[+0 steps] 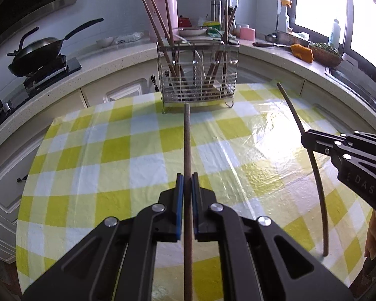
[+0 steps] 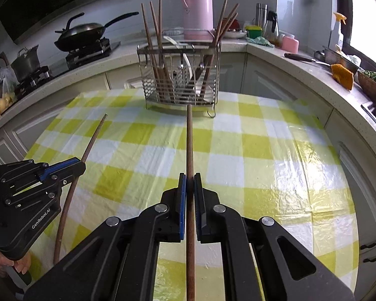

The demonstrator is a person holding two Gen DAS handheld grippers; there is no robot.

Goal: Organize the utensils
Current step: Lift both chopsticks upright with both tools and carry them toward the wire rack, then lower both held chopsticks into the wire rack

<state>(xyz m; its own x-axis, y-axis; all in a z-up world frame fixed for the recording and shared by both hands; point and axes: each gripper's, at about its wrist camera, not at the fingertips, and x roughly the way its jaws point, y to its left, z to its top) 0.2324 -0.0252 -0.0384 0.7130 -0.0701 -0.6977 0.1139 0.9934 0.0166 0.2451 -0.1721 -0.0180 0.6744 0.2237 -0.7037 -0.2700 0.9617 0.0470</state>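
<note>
Left tool (image 1: 187,178) closed on a brown chopstick (image 1: 187,150), which runs straight forward between the blue pads, its tip pointing at the foot of the wire utensil rack (image 1: 199,75). Right tool (image 2: 190,179) likewise clamped on a second chopstick (image 2: 190,150), aligned toward the same rack. Each tool appears side-on in the other's view, its chopstick raised above the yellow-and-white checked cloth of the bench (image 2: 263,163). Lettering: "GenRobot.AI" on the left tool's body; "DAS" on the right tool's. The rack stands at the bench's far edge, holding chopsticks upright in its left and right compartments and metal cutlery between them.
</note>
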